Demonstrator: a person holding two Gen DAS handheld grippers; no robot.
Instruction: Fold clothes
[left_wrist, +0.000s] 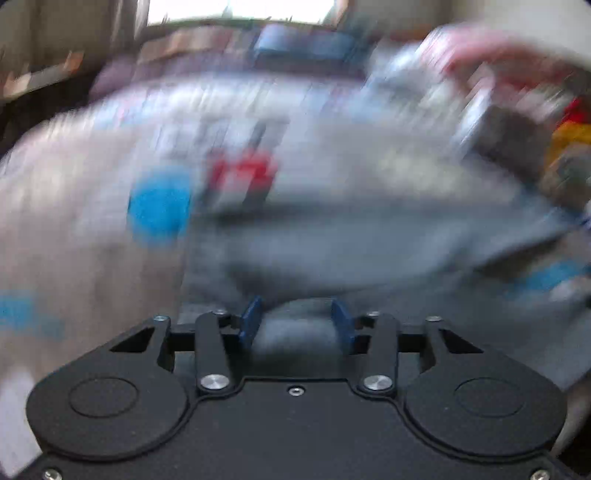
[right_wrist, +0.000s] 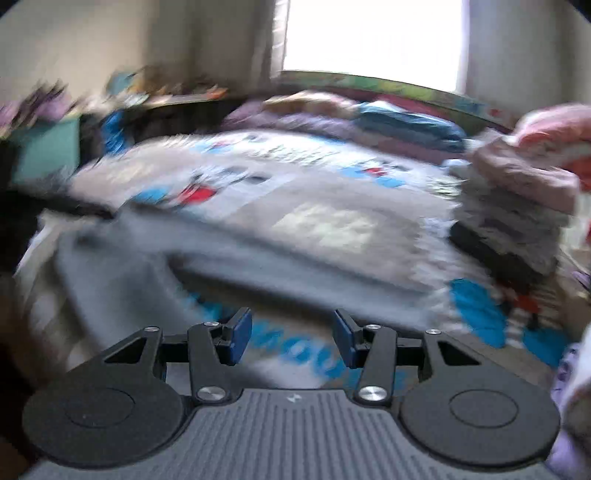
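Both views are badly motion-blurred. A grey garment (left_wrist: 362, 229) lies spread on a bed with a white, blue and red printed cover (left_wrist: 159, 206). My left gripper (left_wrist: 297, 325) stands open, with grey cloth filling the gap between its blue pads; I cannot tell if they touch it. In the right wrist view the grey garment (right_wrist: 229, 258) lies ahead and to the left on the printed cover (right_wrist: 295, 350). My right gripper (right_wrist: 291, 336) is open and empty, just above the cover near the garment's edge.
A stack of folded clothes (right_wrist: 517, 214) stands on the bed at the right, also blurred in the left wrist view (left_wrist: 509, 96). Pillows and bedding (right_wrist: 369, 114) lie at the head under a bright window (right_wrist: 373, 40). Cluttered furniture (right_wrist: 48, 147) stands at the left.
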